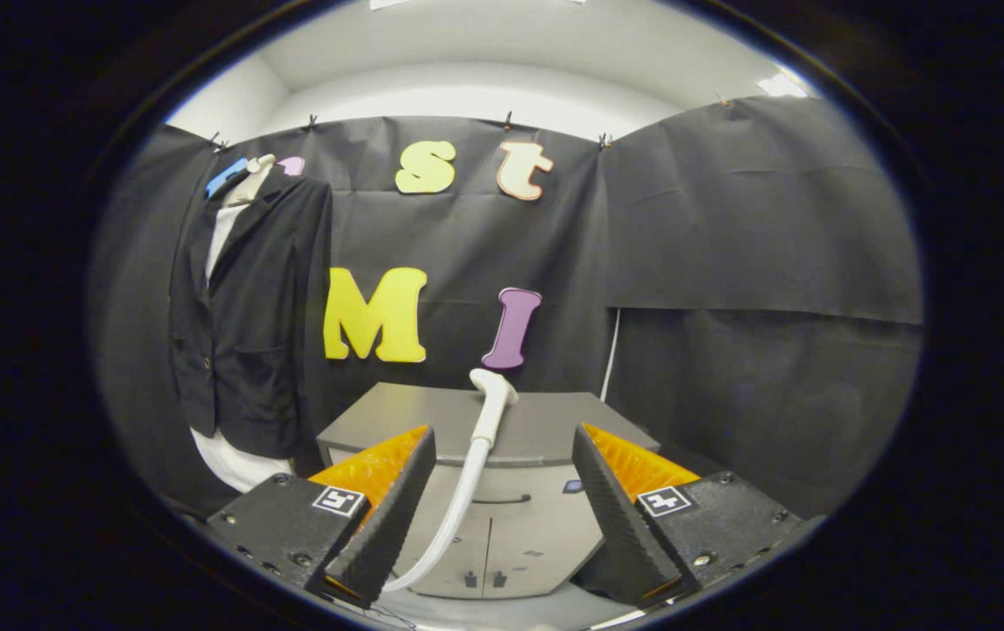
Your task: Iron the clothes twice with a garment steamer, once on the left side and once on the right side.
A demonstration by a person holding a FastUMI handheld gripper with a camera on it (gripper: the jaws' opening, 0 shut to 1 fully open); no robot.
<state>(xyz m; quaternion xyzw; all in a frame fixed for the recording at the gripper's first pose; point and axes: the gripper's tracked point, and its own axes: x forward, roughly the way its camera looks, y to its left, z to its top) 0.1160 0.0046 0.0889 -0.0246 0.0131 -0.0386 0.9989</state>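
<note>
Gripper fingers spread wide, nothing between the pads, no contact with anything.

Landmark: low grey cabinet with a flat top and two front doors, standing against the black cloth wall, just ahead of the fingers.

White garment steamer head with its curved plastic handle sits at the cabinet's front edge, head up and tilted back over the top. Its white hose drops down the cabinet front, curving toward the left finger. Hose passes close by that finger's inner side; can't tell if they touch. Steamer is in the gap between the fingers but beyond them, not gripped.

Dark blazer hangs on a white mannequin torso, left of the cabinet and just beside it, against the wall. Blazer front is closed at the buttons, white collar area visible at the neck. Mannequin's lower part shows below the blazer hem.
</note>
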